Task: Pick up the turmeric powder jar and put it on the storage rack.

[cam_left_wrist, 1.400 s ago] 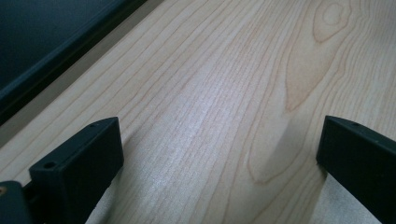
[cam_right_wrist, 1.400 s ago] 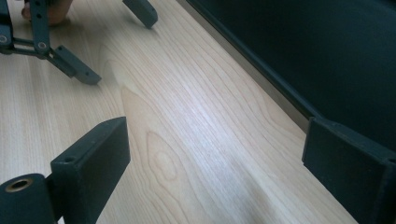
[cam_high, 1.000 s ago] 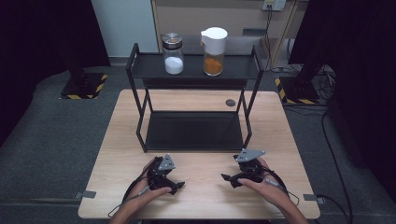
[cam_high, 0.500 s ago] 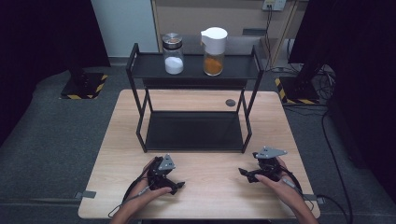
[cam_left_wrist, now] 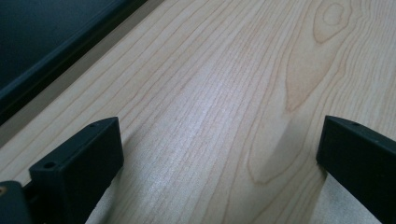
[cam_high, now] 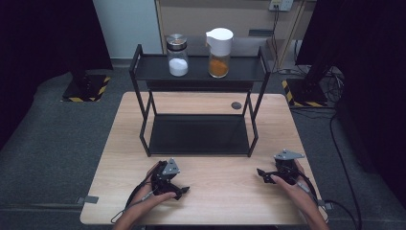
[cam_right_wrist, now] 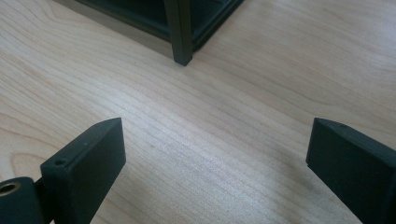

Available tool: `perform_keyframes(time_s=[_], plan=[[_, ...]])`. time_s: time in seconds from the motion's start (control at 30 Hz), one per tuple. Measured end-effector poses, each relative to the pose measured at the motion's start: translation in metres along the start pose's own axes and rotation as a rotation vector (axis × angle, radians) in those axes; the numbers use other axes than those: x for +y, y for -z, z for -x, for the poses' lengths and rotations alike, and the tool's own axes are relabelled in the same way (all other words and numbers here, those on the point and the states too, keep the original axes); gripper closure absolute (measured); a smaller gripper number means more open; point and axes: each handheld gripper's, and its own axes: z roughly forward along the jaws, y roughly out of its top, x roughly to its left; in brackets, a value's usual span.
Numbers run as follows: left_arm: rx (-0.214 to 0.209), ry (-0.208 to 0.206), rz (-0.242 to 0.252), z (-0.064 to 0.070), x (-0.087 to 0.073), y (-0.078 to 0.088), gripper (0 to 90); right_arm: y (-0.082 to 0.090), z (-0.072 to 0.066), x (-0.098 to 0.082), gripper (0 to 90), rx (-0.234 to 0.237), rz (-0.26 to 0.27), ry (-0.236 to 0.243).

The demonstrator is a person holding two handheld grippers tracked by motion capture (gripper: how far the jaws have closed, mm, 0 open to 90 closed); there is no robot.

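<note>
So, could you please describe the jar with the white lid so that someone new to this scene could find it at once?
Start at the black two-tier shelf rack at the far side of the wooden table. Two jars stand on its top shelf; the one you want is the right-hand jar. It has a white lid and orange-brown contents, while its neighbour, the left-hand jar, has a metal lid and white contents.
</note>
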Motion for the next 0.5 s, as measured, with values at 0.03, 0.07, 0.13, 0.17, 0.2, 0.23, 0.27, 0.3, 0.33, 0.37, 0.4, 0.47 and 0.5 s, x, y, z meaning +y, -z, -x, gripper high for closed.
perform_keyframes(time_s=[0.03, 0.07, 0.13, 0.17, 0.2, 0.23, 0.27, 0.3, 0.33, 0.37, 0.4, 0.47, 0.5], plan=[[0.000, 0.000, 0.000, 0.0000, 0.0000, 0.0000, 0.0, -0.0012, 0.0005, 0.0001, 5.4, 0.003, -0.005, 0.000], [0.000, 0.000, 0.000, 0.0000, 0.0000, 0.0000, 0.0, -0.0024, 0.0005, 0.0003, 5.3, 0.004, -0.010, 0.000], [0.000, 0.000, 0.000, 0.0000, 0.0000, 0.0000, 0.0, -0.0045, 0.0006, 0.0005, 5.2, 0.006, -0.019, 0.000], [0.000, 0.000, 0.000, 0.0000, 0.0000, 0.0000, 0.0, -0.0054, 0.0004, 0.0006, 5.1, 0.005, -0.023, -0.002], [0.000, 0.000, 0.000, 0.0000, 0.0000, 0.0000, 0.0, -0.0064, 0.0006, 0.0005, 5.1, 0.003, -0.029, 0.002], [0.000, 0.000, 0.000, 0.0000, 0.0000, 0.0000, 0.0, -0.0075, 0.0004, -0.0001, 4.3, 0.001, -0.030, 0.007], [0.000, 0.000, 0.000, 0.0000, 0.0000, 0.0000, 0.0, -0.0078, -0.0002, 0.0002, 4.0, -0.001, -0.033, 0.010], [0.000, 0.000, 0.000, 0.0000, 0.0000, 0.0000, 0.0, -0.0079, -0.0004, 0.0003, 3.5, -0.001, -0.033, 0.004], [0.000, 0.000, 0.000, 0.0000, 0.0000, 0.0000, 0.0, -0.0081, -0.0006, 0.0005, 3.2, -0.001, -0.033, 0.003], [0.000, 0.000, 0.000, 0.0000, -0.0001, 0.0000, 0.0, -0.0084, -0.0015, 0.0010, 2.8, -0.003, -0.036, 0.004], [0.000, 0.000, 0.000, 0.0000, 0.0000, 0.0000, 0.0, -0.0087, -0.0015, 0.0015, 2.4, -0.003, -0.039, 0.014], [0.000, 0.000, 0.000, 0.0000, 0.0000, 0.0000, 0.0, -0.0090, -0.0021, 0.0018, 2.3, -0.004, -0.040, 0.016], [0.000, 0.000, 0.000, 0.0001, 0.0000, 0.0000, 0.0, -0.0090, -0.0021, 0.0018, 2.2, -0.004, -0.040, 0.016]])
